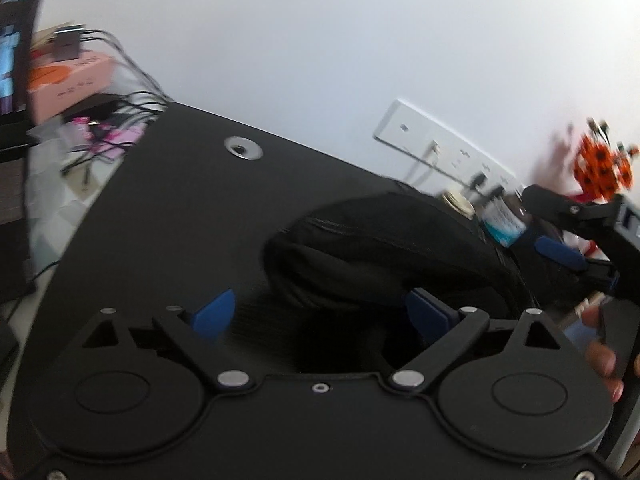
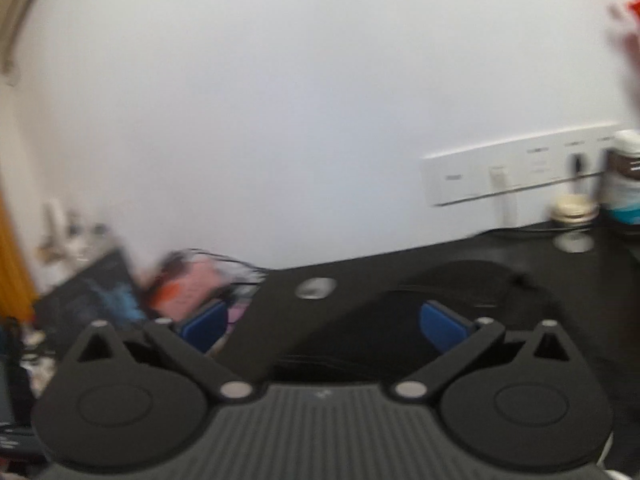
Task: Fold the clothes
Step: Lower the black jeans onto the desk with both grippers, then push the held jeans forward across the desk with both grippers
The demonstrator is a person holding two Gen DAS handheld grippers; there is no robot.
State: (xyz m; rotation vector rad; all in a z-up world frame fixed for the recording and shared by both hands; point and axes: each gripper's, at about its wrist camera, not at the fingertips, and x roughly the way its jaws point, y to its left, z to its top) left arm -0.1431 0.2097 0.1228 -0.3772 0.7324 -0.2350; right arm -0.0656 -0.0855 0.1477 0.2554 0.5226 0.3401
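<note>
Folded garment (image 1: 384, 248) on tabletop (image 1: 168, 208), near its back edge. Jar (image 1: 505, 220) and lidded tin (image 1: 456, 201) at back edge behind garment, below wall socket strip (image 1: 440, 148). Cardboard box (image 1: 68, 80), cables (image 1: 132, 76) beyond tabletop's left edge.

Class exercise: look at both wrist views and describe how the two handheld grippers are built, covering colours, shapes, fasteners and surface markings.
Both the left gripper and the right gripper are matte black, with two round discs at the base, triangular cut-outs, and angled link bars joined by silver pins. Each finger ends in a blue pad. The right gripper's body is ribbed grey. No cables or printed markings are visible on either.
</note>
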